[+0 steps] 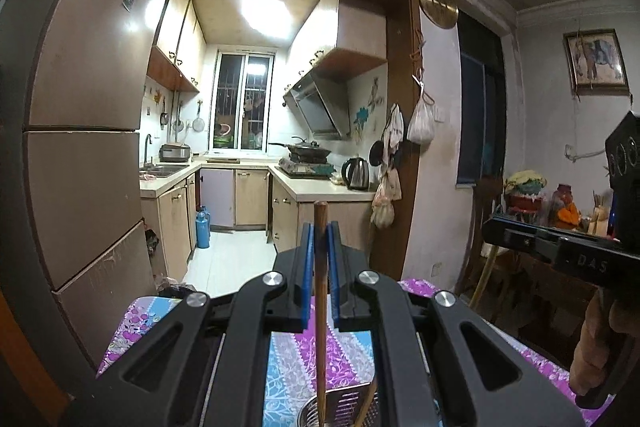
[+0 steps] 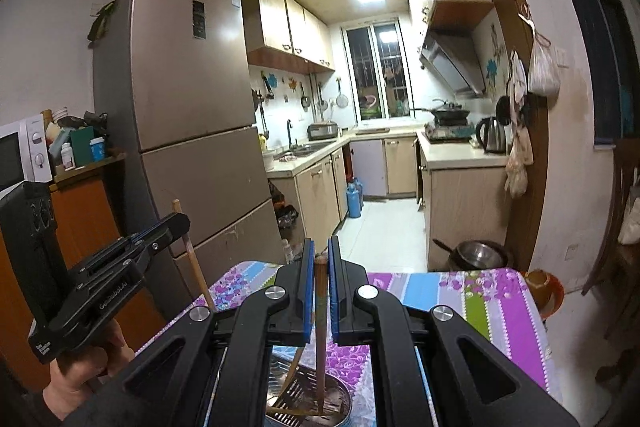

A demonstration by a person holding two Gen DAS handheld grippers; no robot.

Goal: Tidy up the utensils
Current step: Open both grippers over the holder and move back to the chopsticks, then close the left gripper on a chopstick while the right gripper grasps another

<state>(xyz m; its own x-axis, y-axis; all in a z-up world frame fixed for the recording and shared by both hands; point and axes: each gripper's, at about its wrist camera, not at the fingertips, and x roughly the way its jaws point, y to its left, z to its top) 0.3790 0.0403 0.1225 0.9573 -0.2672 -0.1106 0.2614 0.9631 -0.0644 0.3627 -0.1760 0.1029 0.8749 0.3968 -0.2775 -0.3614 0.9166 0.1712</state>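
Observation:
My left gripper is shut on a wooden chopstick that stands upright, its lower end reaching down into a metal utensil holder on the table. My right gripper is shut on another wooden chopstick, also upright, its tip inside the same perforated metal holder, where other wooden utensils lie. In the right wrist view the left gripper shows at left with its chopstick. The right gripper's body shows at the right of the left wrist view.
The table carries a floral purple, blue and green cloth. A tall fridge stands to the left, a microwave on a cabinet further left. The kitchen doorway lies ahead. A metal bowl sits beyond the table.

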